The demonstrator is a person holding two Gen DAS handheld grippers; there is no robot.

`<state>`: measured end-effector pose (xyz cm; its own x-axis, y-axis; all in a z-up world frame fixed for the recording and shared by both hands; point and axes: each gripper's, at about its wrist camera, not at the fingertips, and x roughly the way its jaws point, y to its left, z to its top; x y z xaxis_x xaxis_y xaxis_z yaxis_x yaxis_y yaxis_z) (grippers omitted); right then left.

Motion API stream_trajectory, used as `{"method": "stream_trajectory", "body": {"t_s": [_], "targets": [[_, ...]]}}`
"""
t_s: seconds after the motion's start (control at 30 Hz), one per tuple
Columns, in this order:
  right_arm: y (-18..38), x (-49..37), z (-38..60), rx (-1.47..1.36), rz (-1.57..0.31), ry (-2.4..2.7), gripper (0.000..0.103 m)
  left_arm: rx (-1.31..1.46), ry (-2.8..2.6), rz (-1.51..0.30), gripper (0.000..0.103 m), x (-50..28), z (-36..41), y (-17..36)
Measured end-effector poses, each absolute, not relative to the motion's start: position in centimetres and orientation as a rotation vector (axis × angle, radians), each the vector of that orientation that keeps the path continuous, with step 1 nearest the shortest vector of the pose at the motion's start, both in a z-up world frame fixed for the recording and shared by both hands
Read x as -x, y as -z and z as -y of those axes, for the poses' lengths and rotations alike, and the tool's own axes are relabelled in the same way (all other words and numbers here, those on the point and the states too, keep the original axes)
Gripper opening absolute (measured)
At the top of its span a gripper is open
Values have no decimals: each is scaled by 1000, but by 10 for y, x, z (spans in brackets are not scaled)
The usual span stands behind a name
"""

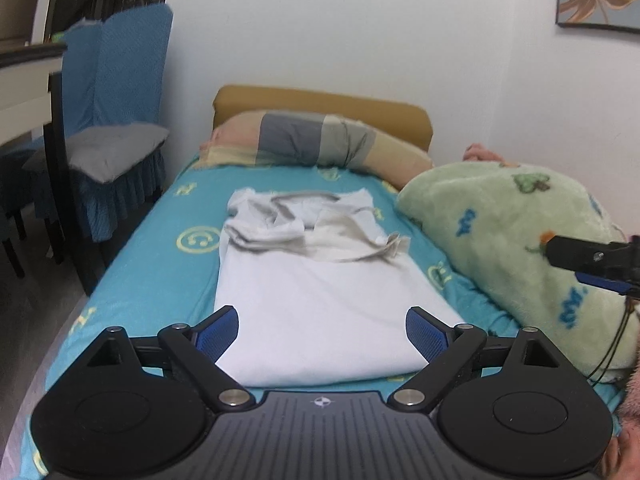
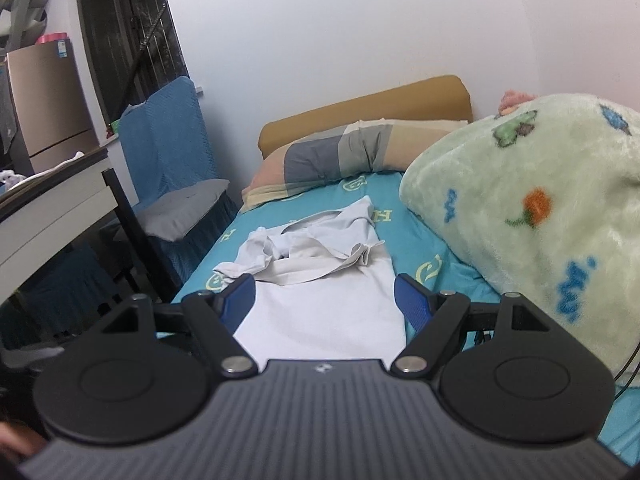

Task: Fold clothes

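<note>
White shirt (image 1: 320,300) on bed (image 1: 160,248)

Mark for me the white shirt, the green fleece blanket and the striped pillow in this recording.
white shirt (image 1: 320,312): left wrist view, on its flat lower body panel.
green fleece blanket (image 2: 520,208): right wrist view, on its bulging front face, near the orange flower.
striped pillow (image 1: 292,140): left wrist view, on its grey band.

Readable on the teal bed sheet (image 2: 432,248): a yellow letter "H" (image 2: 385,216) just right of the white garment, another "H" (image 2: 229,234) tilted near the left edge. Small round emblem (image 1: 321,401) on the left gripper body, no legible lettering. Label on the far-left cardboard box (image 2: 61,49) too blurred.
</note>
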<state>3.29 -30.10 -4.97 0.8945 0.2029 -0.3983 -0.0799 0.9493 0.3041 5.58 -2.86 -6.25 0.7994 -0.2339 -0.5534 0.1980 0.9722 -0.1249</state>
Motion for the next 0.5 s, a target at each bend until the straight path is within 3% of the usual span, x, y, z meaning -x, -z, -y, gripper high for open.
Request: {"method": "stream_trajectory", "body": {"t_s": [0.33, 0.5], "targets": [[69, -39, 302, -315, -492, -119, 78, 257, 242, -736, 93, -71, 12, 73], [99, -53, 317, -524, -625, -141, 78, 468, 258, -863, 90, -90, -7, 96]]}}
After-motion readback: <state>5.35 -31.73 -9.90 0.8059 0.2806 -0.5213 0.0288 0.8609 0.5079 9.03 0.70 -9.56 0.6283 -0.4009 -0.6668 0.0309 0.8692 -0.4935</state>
